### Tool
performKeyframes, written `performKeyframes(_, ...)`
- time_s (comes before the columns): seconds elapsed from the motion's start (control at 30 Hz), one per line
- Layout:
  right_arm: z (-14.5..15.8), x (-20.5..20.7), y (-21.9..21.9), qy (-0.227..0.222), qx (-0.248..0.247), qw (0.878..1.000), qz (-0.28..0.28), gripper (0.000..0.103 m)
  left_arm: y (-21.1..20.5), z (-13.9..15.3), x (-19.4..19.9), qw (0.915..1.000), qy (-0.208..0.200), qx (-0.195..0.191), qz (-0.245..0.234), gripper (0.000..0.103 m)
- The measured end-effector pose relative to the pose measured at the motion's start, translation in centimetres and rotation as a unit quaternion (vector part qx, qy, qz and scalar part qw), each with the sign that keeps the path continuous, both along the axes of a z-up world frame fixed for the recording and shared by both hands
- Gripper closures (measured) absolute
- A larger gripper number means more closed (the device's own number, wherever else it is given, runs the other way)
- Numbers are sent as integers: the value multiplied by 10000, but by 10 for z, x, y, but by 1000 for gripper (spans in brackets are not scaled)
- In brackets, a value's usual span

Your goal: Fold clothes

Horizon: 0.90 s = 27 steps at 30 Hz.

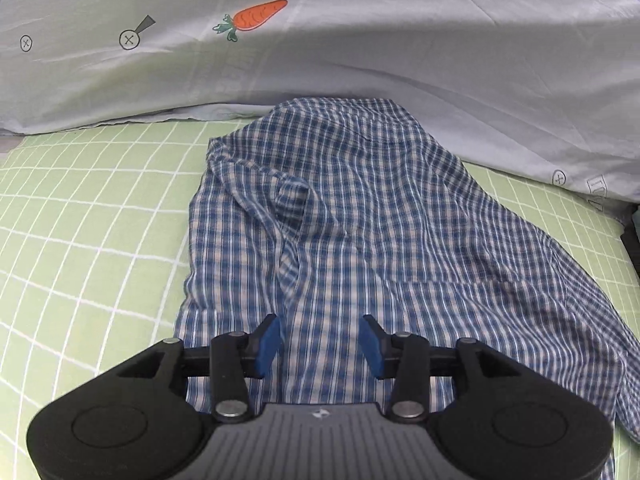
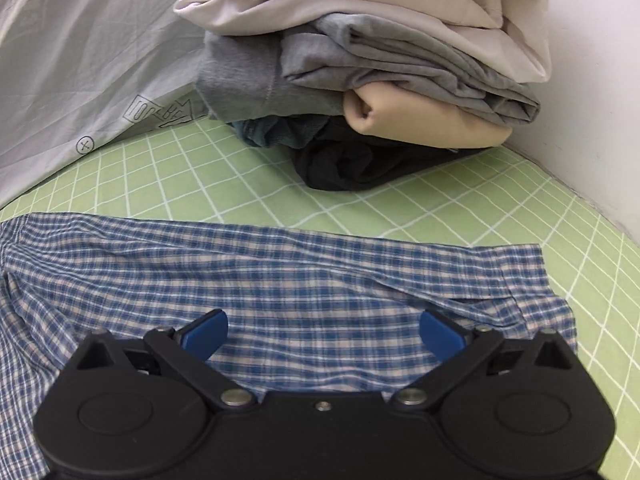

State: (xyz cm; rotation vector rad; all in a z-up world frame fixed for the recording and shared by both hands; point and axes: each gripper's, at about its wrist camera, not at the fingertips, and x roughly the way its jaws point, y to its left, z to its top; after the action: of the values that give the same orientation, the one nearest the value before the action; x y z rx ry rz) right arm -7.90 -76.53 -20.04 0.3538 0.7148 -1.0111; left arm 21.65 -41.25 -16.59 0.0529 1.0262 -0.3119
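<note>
We are holding both tongs over the checked shirt (image 1: 360, 220), which is lying rumpled on the green grid sheet (image 1: 80, 220) of the bed, its far end touching the grey pillow (image 1: 360, 40). Left tongs (image 1: 320, 346) are standing released, nothing pinched. Right tongs (image 2: 323, 338) are gaping wide, empty. Folded clothes (image 2: 380, 80) are sitting stacked beyond the shirt, by the wall (image 2: 592, 80).

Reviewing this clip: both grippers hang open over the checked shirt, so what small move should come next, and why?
Probably lower the left gripper and close it on the plaid shirt just below. Both it and the right gripper stand open with nothing pinched, and the shirt lies rumpled on the green sheet.
</note>
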Motion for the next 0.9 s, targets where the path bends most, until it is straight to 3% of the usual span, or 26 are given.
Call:
performKeyframes(0.13, -3, -23, -11, 70, -90, 9997, -230, 0, 8, -3, -46, 9995, 123, 213, -186, 47)
performKeyframes(0.23, -6, -37, -21, 85, -112, 9995, -272, 0, 13, -10, -71, 9988, 228, 363, -215, 46)
performKeyframes(0.4, -7, -43, -30, -173, 109, 9997, -157, 0, 20, -21, -98, 9983, 254, 486, -172, 41)
performKeyframes(0.63, -8, -32, -29, -179, 171, 9995, 178, 0, 20, -28, -103, 9977, 246, 634, -80, 23)
performKeyframes(0.73, -8, -25, -23, -173, 205, 9983, 508, 0, 19, -32, -103, 9966, 269, 780, -63, 11)
performKeyframes(0.8, -7, -20, -17, -175, 232, 9965, 784, 1, 21, -33, -102, 9967, 327, 739, -6, 9)
performKeyframes(0.83, -6, -16, -12, -177, 228, 9950, 959, 4, 22, -34, -101, 9969, 370, 701, 25, 8)
performKeyframes(0.9, -3, -9, 0, -239, 146, 9915, 1269, 37, 24, -35, -99, 9967, 417, 691, 47, 4)
